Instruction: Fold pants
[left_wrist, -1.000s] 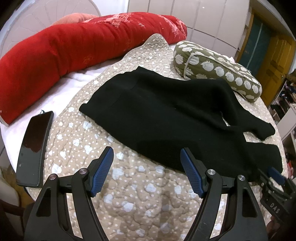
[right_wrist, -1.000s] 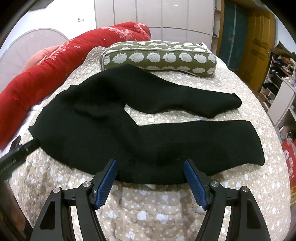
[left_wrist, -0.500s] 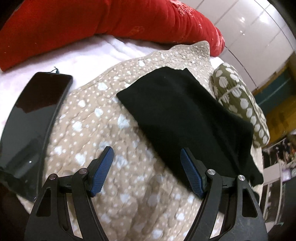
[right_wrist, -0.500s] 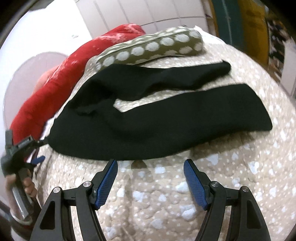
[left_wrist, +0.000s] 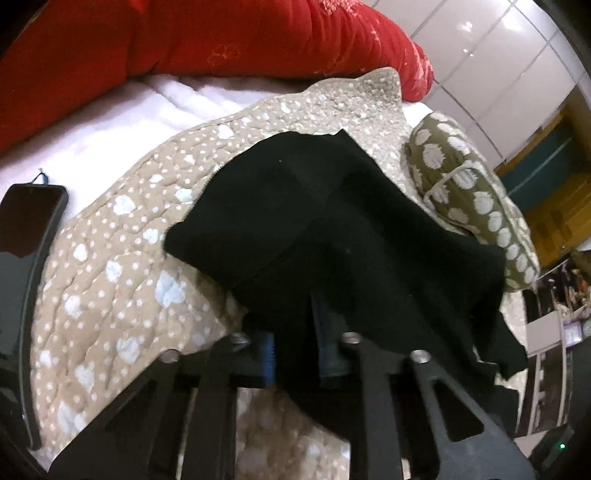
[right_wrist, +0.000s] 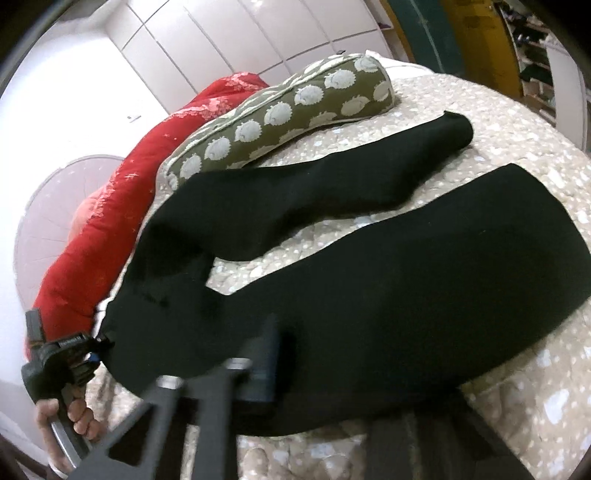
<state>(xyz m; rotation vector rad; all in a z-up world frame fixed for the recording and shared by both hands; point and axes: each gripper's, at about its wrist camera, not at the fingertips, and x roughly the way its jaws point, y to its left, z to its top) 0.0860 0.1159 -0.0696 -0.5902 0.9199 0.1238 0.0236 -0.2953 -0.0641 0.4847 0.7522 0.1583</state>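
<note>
Black pants lie spread on a beige spotted quilt, both legs reaching right. In the left wrist view my left gripper is shut on the near waist corner of the pants, with cloth draped over its fingers. It also shows in the right wrist view at the waist's left end. My right gripper is shut on the near edge of the lower leg; its right finger is hidden under the cloth.
A red bolster runs along the far side. An olive pillow with pale spots lies behind the pants. A black phone lies at the quilt's left edge on a white sheet. A wardrobe and doorway stand beyond.
Both grippers were open above the quilt before. They have moved forward and closed on the pants' near edge. The left gripper has shifted left toward the waist.
</note>
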